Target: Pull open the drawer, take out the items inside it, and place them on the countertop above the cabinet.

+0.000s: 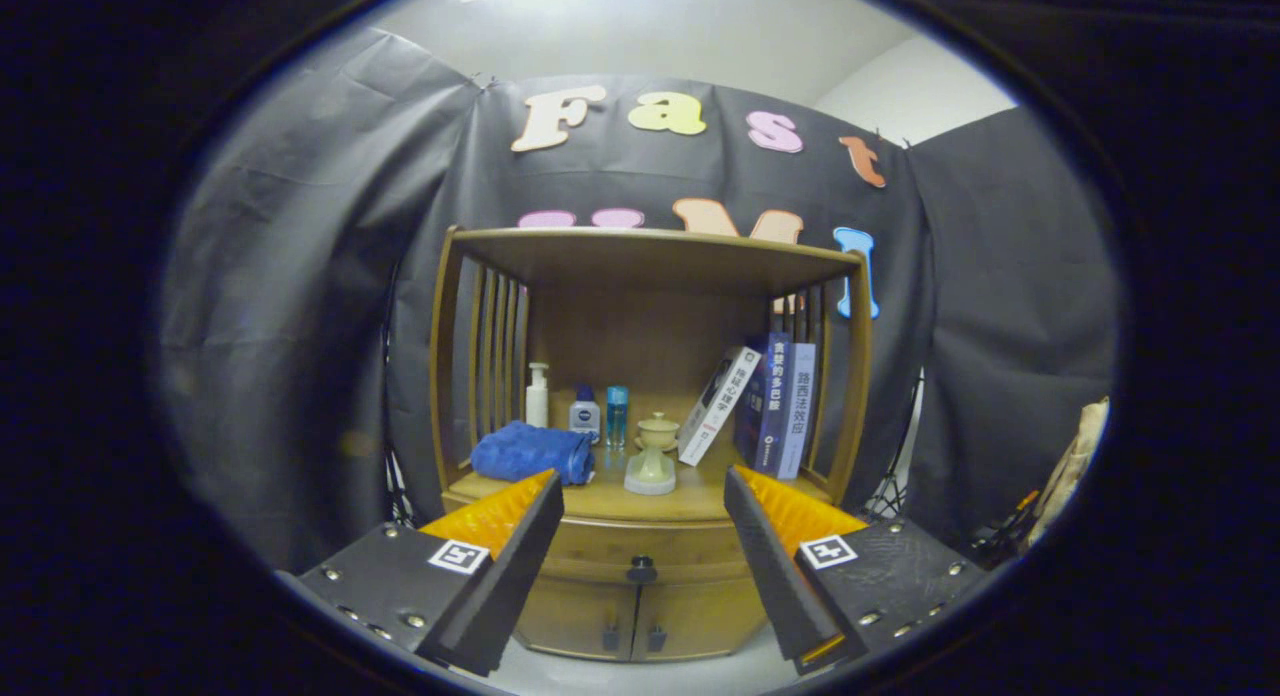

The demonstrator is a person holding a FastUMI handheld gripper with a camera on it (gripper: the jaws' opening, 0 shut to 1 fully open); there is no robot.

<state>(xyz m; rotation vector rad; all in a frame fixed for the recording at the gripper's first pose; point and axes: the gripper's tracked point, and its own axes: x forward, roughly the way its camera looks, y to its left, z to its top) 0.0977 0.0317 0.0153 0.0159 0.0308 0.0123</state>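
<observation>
Drawer shut (knob between spread tongs) — towel, books above.

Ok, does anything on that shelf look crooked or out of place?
One white book leans tilted against the upright books. The drawer is closed, and the gripper is open, short of it.

Camera riding on the tool, facing the cabinet front head-on, some way back, about countertop height

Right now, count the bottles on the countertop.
3, in a row at the back behind the blue towel: white pump bottle, white bottle, clear blue bottle. Gripper open.
</observation>
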